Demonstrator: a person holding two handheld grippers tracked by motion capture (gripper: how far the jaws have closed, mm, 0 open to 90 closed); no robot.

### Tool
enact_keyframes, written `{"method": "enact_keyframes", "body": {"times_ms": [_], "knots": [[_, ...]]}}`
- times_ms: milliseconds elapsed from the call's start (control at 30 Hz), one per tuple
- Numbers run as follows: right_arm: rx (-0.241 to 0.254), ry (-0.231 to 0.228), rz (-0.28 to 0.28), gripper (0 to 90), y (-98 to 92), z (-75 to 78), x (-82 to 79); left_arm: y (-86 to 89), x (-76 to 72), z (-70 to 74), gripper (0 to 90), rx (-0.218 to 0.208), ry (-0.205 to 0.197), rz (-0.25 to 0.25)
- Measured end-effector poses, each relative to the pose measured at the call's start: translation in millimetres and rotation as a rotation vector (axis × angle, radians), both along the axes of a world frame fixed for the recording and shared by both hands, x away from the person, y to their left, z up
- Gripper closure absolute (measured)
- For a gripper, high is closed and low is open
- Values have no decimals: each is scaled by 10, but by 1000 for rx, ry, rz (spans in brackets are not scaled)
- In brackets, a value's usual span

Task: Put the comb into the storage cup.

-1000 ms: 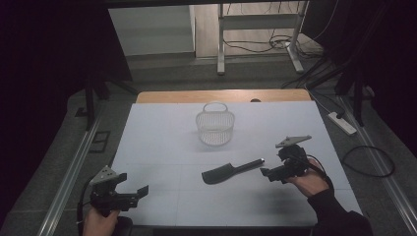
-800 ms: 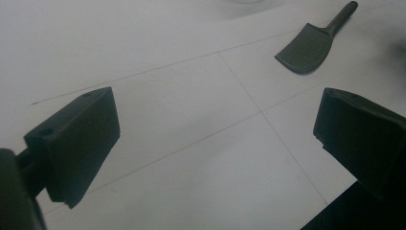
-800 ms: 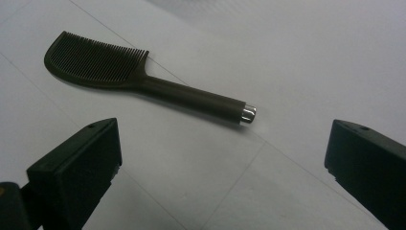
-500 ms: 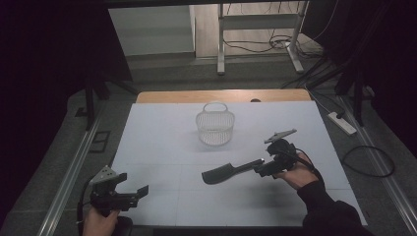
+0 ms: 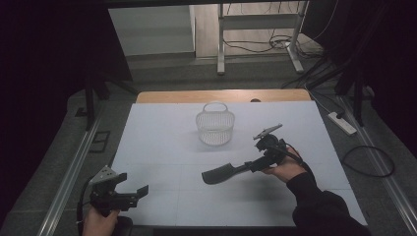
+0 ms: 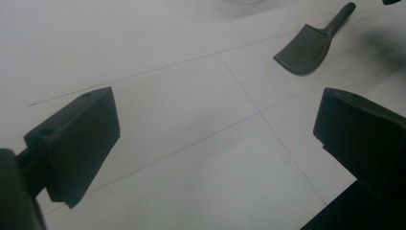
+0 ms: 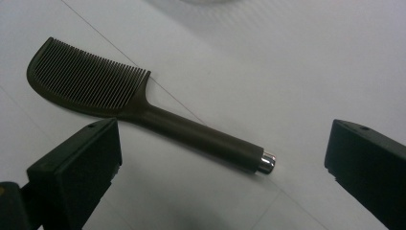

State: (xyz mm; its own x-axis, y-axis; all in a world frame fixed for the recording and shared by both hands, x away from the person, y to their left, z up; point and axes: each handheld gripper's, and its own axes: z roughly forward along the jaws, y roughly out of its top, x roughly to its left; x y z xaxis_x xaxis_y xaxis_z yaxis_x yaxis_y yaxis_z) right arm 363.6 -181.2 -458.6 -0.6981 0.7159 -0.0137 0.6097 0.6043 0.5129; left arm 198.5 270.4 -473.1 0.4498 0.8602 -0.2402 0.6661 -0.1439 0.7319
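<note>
The white rectangular table top, the largest thing here, is crossed by thin dark seam lines. The high view takes in its whole spread, the bare wooden strip along its far edge, and the room around it: grey floor, a pale metal frame with loose cables behind it, a white power strip at the right, and dark hangings at both sides. Neither gripper view gives any of that room.

The white wire basket with a hoop handle stands upright on the far middle of the table, well apart from both tools.

The dark plastic comb with a long round handle lies flat on the table near its middle, nearer the person than the basket. The high view makes it a dark paddle shape. The right gripper view shows what that view cannot: a fan of fine teeth and a small silver cap on the handle's end.

The right gripper sits at the comb's handle end with its 2 jaws spread wide, the handle end between them and untouched by either. The left gripper hovers at the near left corner, well apart from the comb, its 2 jaws also spread, with bare table between them.
</note>
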Motion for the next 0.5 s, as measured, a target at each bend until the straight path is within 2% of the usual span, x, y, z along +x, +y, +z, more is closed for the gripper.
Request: {"method": "enact_keyframes", "body": {"times_ms": [500], "knots": [[-24,11,13,0,195,-86,138,4,3,-1,27,-2,2,5]]}}
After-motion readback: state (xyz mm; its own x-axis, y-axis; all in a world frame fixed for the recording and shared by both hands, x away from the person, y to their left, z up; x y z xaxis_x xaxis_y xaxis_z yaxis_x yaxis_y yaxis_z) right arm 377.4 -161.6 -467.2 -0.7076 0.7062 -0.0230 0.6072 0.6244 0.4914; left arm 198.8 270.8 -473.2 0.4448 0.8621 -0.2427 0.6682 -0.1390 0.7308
